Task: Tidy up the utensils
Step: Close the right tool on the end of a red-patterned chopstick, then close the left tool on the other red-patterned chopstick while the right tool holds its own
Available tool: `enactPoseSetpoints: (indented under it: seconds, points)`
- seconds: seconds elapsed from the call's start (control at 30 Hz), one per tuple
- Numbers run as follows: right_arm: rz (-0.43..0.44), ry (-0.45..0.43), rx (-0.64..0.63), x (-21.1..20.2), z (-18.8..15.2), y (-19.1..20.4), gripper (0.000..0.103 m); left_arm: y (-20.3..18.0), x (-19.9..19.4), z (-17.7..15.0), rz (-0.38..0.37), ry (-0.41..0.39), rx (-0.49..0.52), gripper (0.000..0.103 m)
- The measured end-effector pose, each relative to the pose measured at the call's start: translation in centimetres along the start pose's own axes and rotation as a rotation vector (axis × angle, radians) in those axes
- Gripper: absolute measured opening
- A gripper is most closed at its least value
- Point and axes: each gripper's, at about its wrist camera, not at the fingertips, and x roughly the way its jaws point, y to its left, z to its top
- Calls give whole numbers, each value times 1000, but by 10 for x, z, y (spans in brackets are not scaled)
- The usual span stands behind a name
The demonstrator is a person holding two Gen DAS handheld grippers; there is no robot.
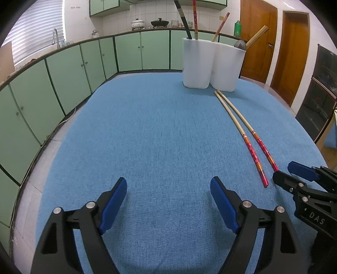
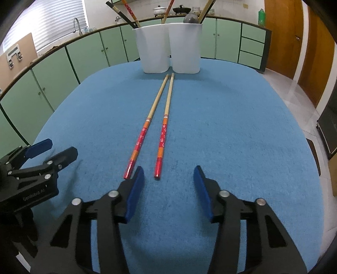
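Note:
Two long chopsticks with red patterned ends lie side by side on the blue tablecloth (image 2: 231, 118), the left chopstick (image 2: 145, 128) and the right chopstick (image 2: 164, 126). They point toward two white holders (image 2: 152, 48) (image 2: 185, 46) at the far edge. The holders contain several chopsticks and a dark spoon (image 2: 190, 18). My right gripper (image 2: 168, 179) is open. The right chopstick's red end lies just ahead of its gap, and the pads do not touch it. My left gripper (image 1: 168, 183) stands open over bare cloth, left of the chopsticks (image 1: 252, 132).
Green cabinets (image 1: 63, 73) curve around the left and back under a counter with pots and a sink tap. Wooden doors (image 1: 292, 52) and a dark glass-fronted unit (image 1: 316, 105) stand at the right. The table edge drops off close on the left.

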Motion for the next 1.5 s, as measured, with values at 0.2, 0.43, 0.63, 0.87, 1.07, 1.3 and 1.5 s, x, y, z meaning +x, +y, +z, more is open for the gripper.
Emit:
enactPoseSetpoints:
  seconds: [0.2,0.43,0.63,0.87,1.07,1.3,1.5]
  points:
    - [-11,-1,-16,2,1,6,28,0,0,-1,6,2,8,80]
    - [22,3,-4,2,2,3,5,-4,-1,-1,6,0,20,80]
    - [35,-5,20,-5,-2,-11,5,-14,-4,0,-27,1,21,80]
    - [23,-17,52,-17,-10,-35,5,-37,-7,2,-76,1,36,80]
    - [11,-21,77,-24,-18,-57,5,-61,-4,1,-116,13,51,79]
    - [13,-27,88,-27,-20,-71,5,-82,8,1,-112,49,64,71]
    - [22,-24,84,-24,-20,-71,5,-89,10,3,-83,45,60,59]
